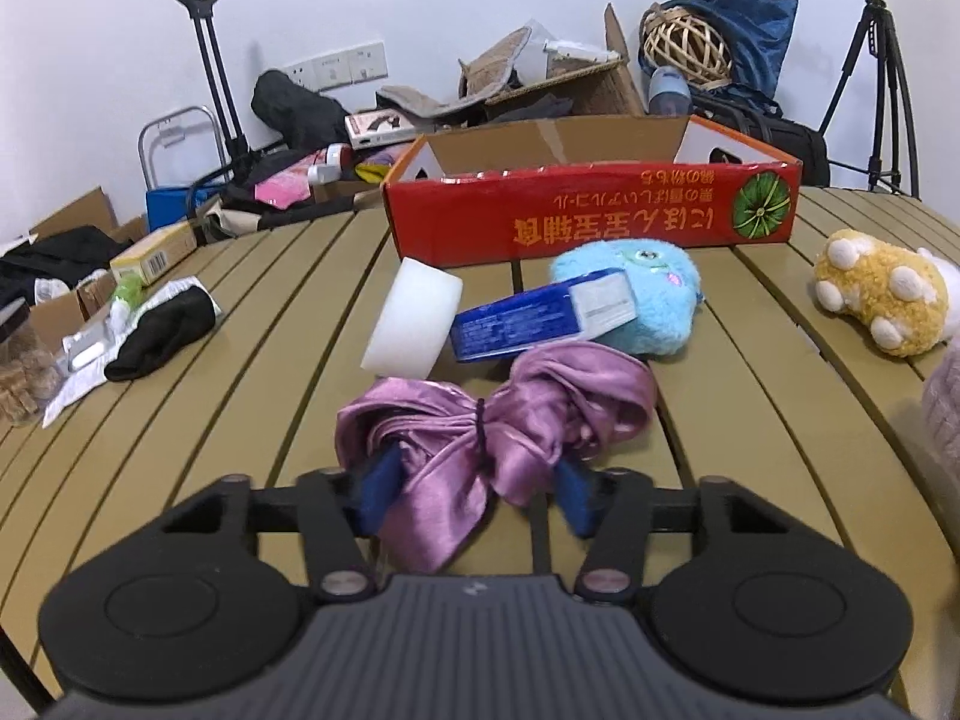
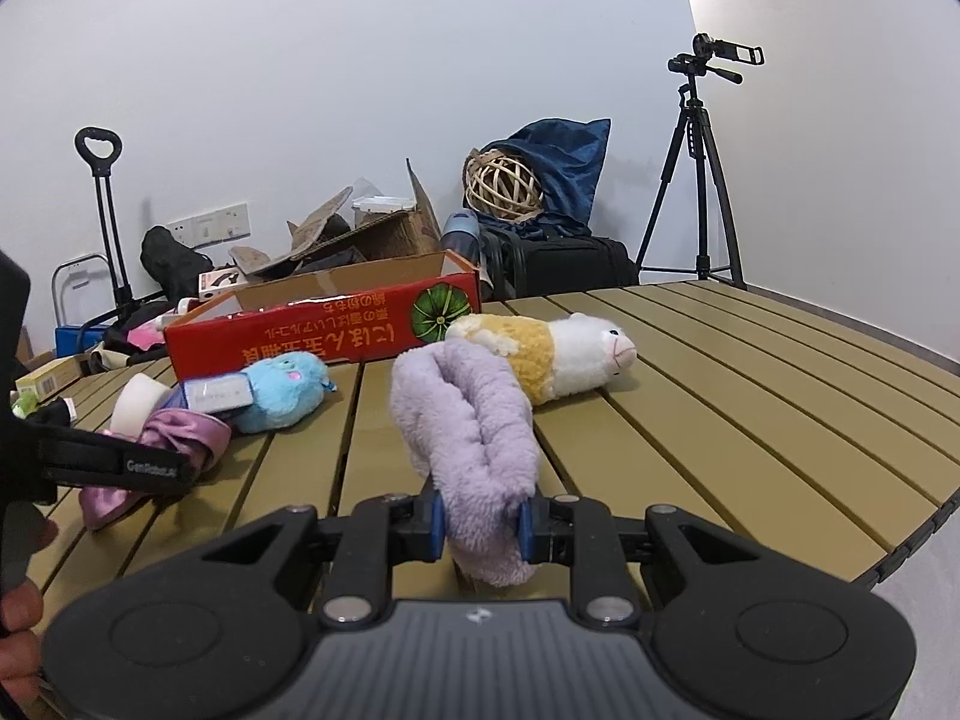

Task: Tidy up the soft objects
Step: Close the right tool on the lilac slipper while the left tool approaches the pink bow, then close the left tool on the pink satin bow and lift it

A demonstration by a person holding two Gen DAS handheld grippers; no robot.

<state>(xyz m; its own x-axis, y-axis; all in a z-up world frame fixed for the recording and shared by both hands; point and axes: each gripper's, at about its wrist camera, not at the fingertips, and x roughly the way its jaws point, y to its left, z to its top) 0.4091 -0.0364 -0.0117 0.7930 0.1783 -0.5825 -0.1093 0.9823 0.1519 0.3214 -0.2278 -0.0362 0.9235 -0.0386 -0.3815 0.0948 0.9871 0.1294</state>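
A slatted tan table (image 2: pixel 720 420) is filling the foreground of a cluttered room, with a white wall, a camera tripod (image 2: pixel 696 180) and piles of bags and cardboard sitting beyond its far edge.

The red cardboard box (image 1: pixel 594 222) is standing open-topped at the far edge, probably as the bin for the soft things. The left gripper (image 1: pixel 474 489) is clamping the purple satin cloth (image 1: pixel 498 426) near the table's near edge; its blue pads are pressing in on the bunched fabric just behind the tie that cinches it, likely because that is the firmest part to hold. The right gripper (image 2: pixel 480 525) is squeezing the lavender fleece roll (image 2: pixel 474 438), which is standing up out of its closed jaws, clear of the slats.

Between the satin and the box, a white foam block (image 1: pixel 414 318), a blue carton (image 1: pixel 540 318) and a blue plush toy (image 1: pixel 636 300) are crowding the straight path, the carton leaning on the plush. The yellow-and-white plush animal (image 2: pixel 540 360) is lying towards the right side, just beside the box's corner. The right half of the table is lying bare, so that side is offering the easier lane; lifting over the clutter looks wiser than sliding.
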